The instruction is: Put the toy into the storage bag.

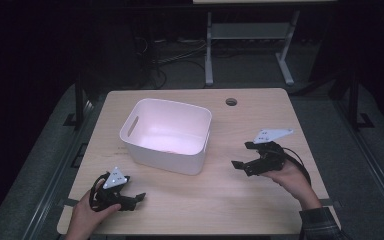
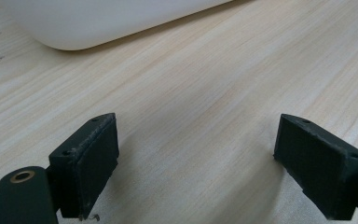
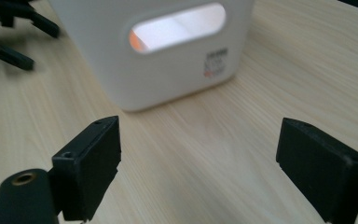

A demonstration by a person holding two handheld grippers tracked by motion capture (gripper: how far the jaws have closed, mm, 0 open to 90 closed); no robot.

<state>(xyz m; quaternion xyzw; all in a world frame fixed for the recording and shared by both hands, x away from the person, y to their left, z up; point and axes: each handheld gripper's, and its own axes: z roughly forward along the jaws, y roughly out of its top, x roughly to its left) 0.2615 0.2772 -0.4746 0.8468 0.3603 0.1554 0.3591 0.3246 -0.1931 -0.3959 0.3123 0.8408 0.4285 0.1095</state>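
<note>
**Two spread grippers flank a light bin that could slide or tip**

High view: a white plastic bin (image 1: 167,135) with cut-out handles stands mid-table on the wooden table (image 1: 220,195). The left gripper (image 1: 139,197) rests low by the near edge; the right gripper (image 1: 241,157) hovers to the bin's right. Both are apart from it. A hurried sideways approach by either could shove the bin toward the far edge.

Left gripper view: the jaws stand wide apart, holding nothing, over bare wood, with the bin's rounded corner (image 2: 98,23) ahead. Dragging the jaws could scrape the tabletop.

Right gripper view: jaws likewise released and empty, facing the bin's handle slot (image 3: 177,27). Something orange shows faintly through it; I cannot identify it. Hooking the slot off-centre could tilt the bin.
</note>
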